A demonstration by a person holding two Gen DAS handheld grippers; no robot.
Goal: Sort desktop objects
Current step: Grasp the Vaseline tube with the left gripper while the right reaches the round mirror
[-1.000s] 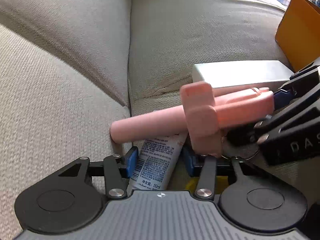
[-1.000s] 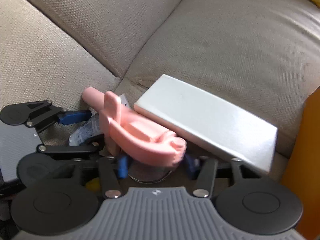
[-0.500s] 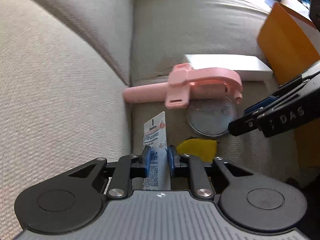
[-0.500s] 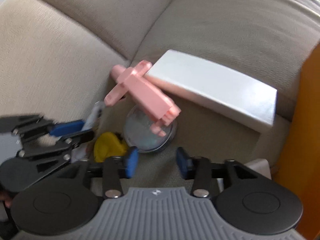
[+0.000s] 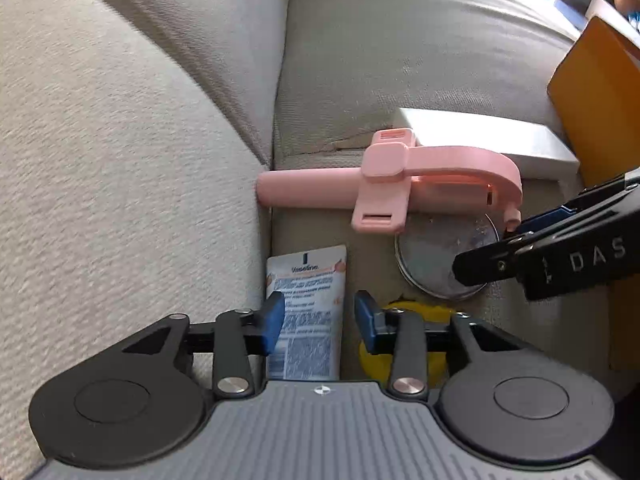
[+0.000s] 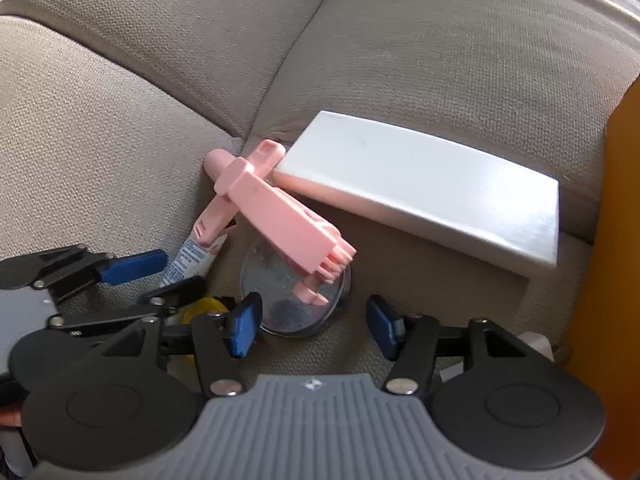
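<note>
sofa (image 6: 440,40): beige woven cushions, seams between them
orange panel (image 5: 596,92): upright at the seat's right edge

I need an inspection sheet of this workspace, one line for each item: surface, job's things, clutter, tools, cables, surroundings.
Surface: beige sofa cushions, fabric.
Job's things: pink selfie stick lying partly over a round clear lid; Vaseline tube; white flat box; yellow object, mostly hidden.
Clutter: nothing seen.
Tools: left tool opening, pads either side of the tube, not pressing it; right tool opening, nothing between its pads.
Cables: nothing seen.
Surroundings: orange panel standing at the right edge.
</note>
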